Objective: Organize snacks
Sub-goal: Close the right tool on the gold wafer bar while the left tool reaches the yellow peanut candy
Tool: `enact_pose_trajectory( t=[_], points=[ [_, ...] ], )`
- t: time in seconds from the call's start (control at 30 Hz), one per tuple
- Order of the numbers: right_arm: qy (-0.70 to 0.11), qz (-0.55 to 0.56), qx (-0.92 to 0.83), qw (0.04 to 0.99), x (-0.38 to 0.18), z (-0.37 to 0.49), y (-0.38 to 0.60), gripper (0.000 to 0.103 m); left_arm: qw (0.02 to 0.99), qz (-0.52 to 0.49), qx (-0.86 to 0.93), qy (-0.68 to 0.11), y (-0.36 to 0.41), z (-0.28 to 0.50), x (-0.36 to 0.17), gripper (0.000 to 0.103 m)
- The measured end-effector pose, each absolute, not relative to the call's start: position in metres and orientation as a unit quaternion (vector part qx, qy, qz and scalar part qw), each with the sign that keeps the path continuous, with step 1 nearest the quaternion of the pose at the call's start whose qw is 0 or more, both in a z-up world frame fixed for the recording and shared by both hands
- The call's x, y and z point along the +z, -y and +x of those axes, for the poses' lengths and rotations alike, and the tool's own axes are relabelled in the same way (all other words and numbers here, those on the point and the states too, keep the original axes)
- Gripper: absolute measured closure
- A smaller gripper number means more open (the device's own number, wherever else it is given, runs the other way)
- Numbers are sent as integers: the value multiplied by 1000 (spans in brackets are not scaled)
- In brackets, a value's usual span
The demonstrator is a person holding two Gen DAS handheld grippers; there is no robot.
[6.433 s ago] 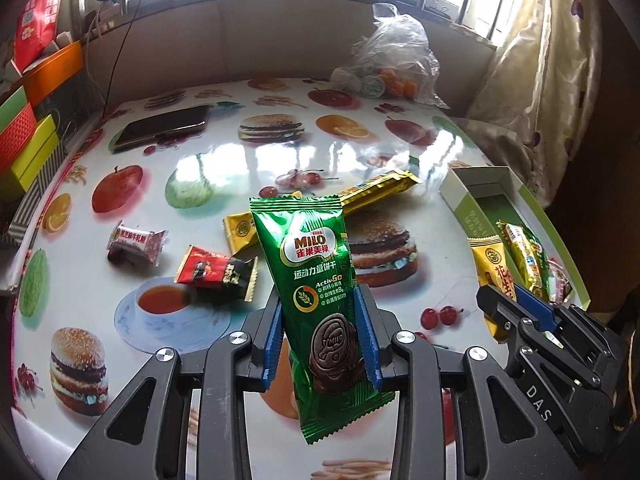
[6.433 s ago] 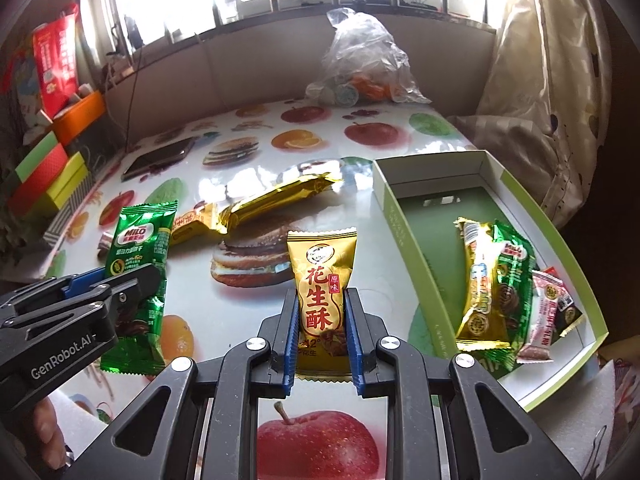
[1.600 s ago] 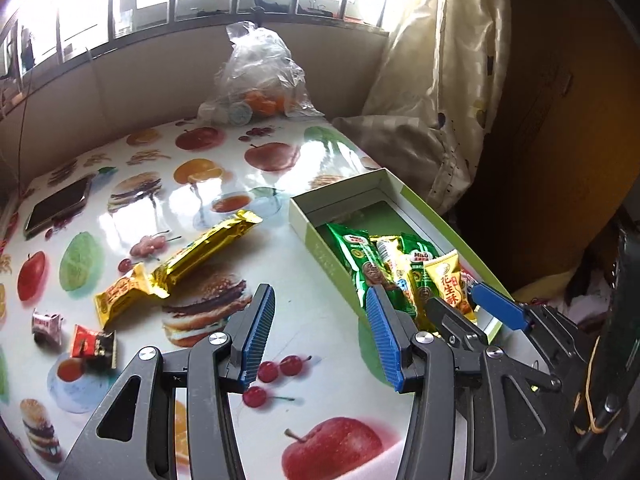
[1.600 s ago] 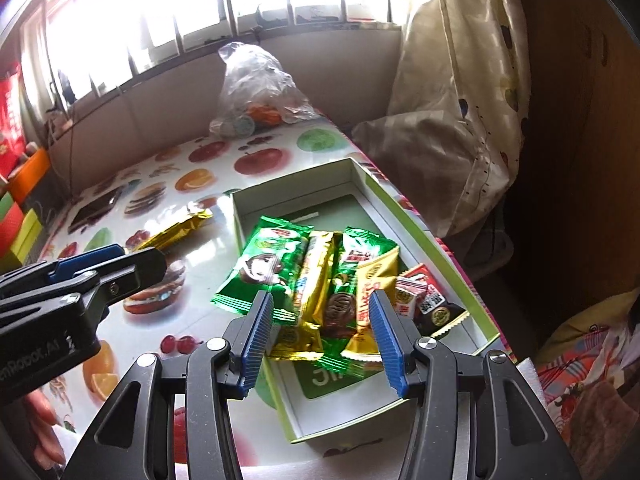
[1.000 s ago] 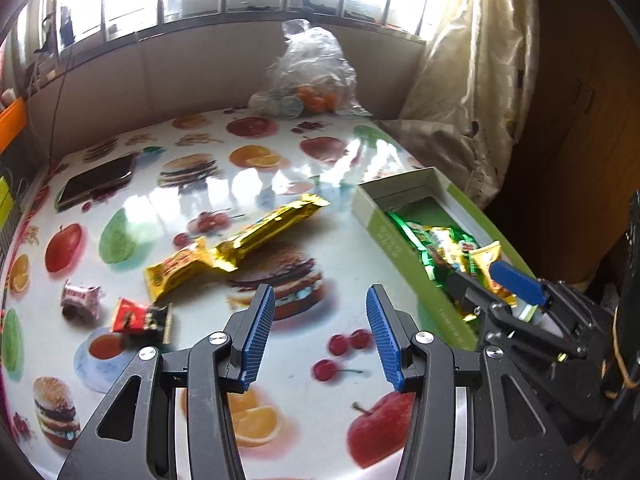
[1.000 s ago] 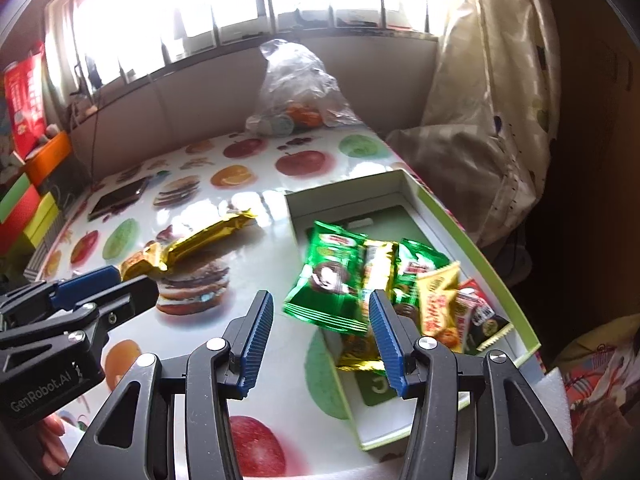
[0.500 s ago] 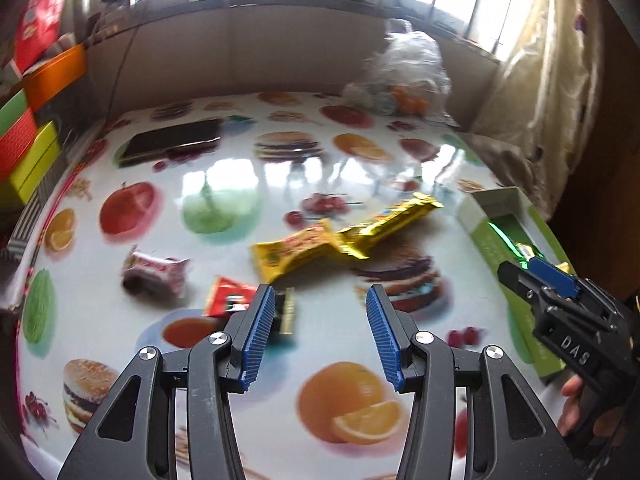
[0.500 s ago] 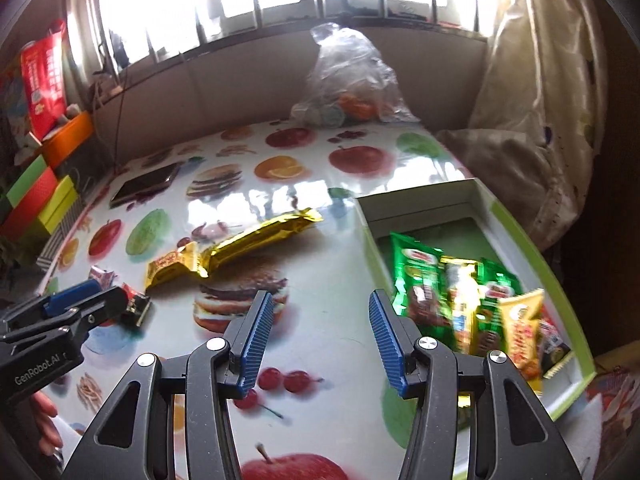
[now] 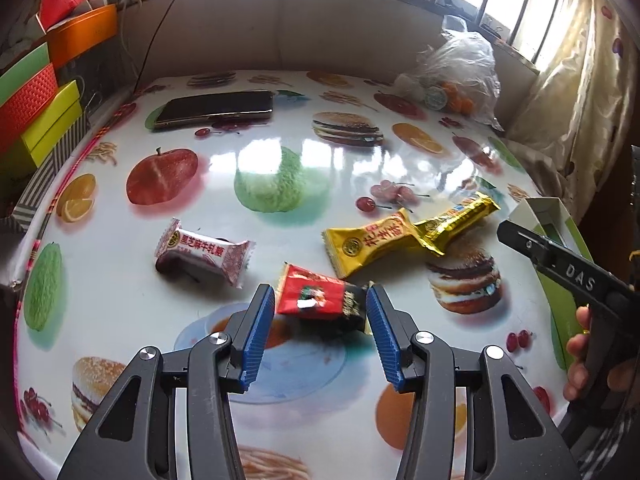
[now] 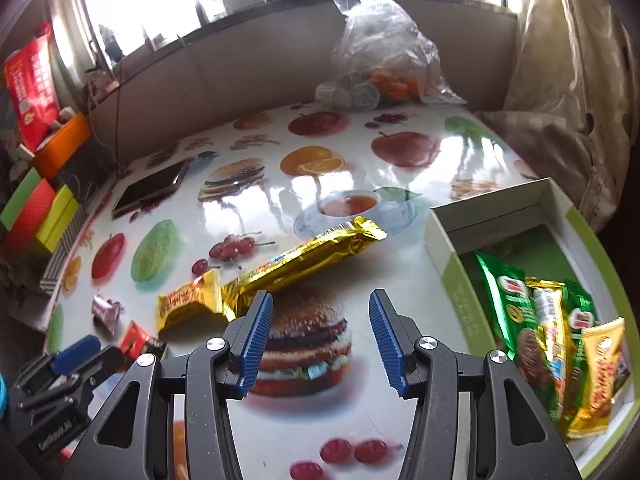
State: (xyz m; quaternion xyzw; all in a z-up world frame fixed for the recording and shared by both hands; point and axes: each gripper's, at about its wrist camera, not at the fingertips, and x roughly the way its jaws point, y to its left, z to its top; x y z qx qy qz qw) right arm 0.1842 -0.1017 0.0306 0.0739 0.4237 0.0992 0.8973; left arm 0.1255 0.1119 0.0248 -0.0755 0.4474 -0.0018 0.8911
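Observation:
My left gripper (image 9: 320, 304) is open, its blue pads either side of a red and black snack packet (image 9: 320, 300) lying on the table. A pink and white packet (image 9: 204, 252) lies to its left. A short yellow packet (image 9: 372, 240) and a long gold bar (image 9: 456, 220) lie beyond. My right gripper (image 10: 320, 312) is open and empty, just short of the gold bar (image 10: 304, 260). The green box (image 10: 452, 276) at the right holds several snacks, among them green Milo packets (image 10: 516, 320).
A phone (image 9: 216, 106) lies at the back left. A clear plastic bag of items (image 10: 380, 60) stands at the back by the window. Coloured boxes (image 9: 36, 112) are stacked off the table's left edge. A curtain (image 10: 568, 68) hangs at the right.
Both grippers dropped their packets into the green box and came away open. The left swung left to the red and black packet. The right moved toward the gold bar.

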Motion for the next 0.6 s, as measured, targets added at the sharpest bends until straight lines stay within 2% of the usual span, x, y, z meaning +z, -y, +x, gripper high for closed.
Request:
enact_pose_trajectory(
  t=[0.6],
  points=[
    [-454, 82, 76, 884, 5, 246, 79, 47, 886, -88, 0, -456, -125, 144, 13, 54]
  ],
)
